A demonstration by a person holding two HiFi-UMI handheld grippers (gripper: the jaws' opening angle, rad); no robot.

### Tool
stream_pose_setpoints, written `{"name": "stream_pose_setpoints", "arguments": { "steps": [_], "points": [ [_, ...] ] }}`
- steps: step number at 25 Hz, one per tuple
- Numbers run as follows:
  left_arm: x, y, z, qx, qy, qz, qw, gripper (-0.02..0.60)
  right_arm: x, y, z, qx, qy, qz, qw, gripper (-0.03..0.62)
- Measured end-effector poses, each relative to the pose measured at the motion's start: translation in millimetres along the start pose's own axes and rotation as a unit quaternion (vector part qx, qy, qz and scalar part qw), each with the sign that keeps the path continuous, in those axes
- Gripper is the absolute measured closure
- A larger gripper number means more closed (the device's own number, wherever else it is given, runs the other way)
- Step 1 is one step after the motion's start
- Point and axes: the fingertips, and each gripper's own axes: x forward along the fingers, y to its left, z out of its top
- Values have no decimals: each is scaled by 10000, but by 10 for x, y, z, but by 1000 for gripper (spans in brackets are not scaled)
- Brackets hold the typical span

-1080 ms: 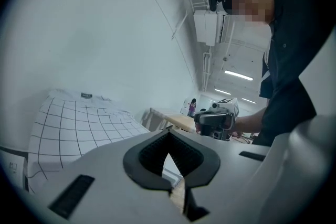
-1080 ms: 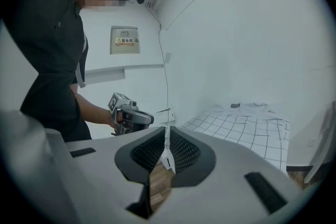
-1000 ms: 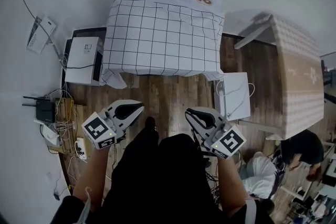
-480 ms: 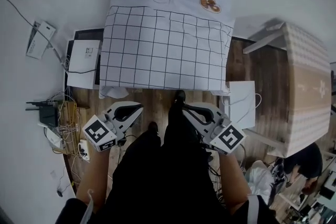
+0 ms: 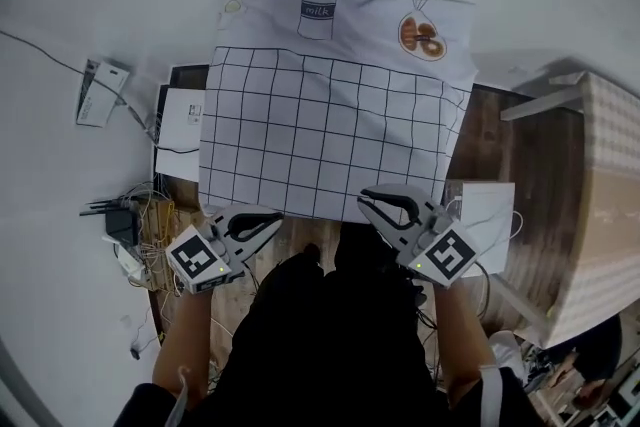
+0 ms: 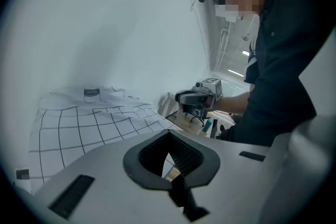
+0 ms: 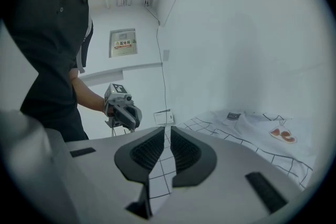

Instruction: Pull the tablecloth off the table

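The grey plastic left gripper [image 5: 264, 220] and matching right gripper [image 5: 374, 203] are held forward side by side, jaws pressed together.

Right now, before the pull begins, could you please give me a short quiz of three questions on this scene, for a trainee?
1. True or false: the cloth is plain, with no pattern.
2. Where is the milk print? A: at the cloth's far end. B: at its near edge. C: in its middle.
3. Fill in: the jaws of the left gripper and the right gripper are ___.
Key: 1 false, it has a black grid. 2 A. 3 shut.
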Motion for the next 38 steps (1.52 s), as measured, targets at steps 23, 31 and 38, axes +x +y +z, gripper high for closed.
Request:
{"name": "stream_pose_setpoints", "arguments": {
  "steps": [23,31,38],
  "points": [
    [785,1651,22,1074,1241,-426,9855,429,940,-1117,-537,-8,1358,-168,9906,373],
    [1055,1903,-246,1343,1469,-488,9788,325,1193,-1368,-833,-122,1795,-344,9831,327],
    [1136,2029,-329,1529,1497,-333,9763,278,1277,-1437,-1121,-213,2264,-320,9733,309]
  ]
}}
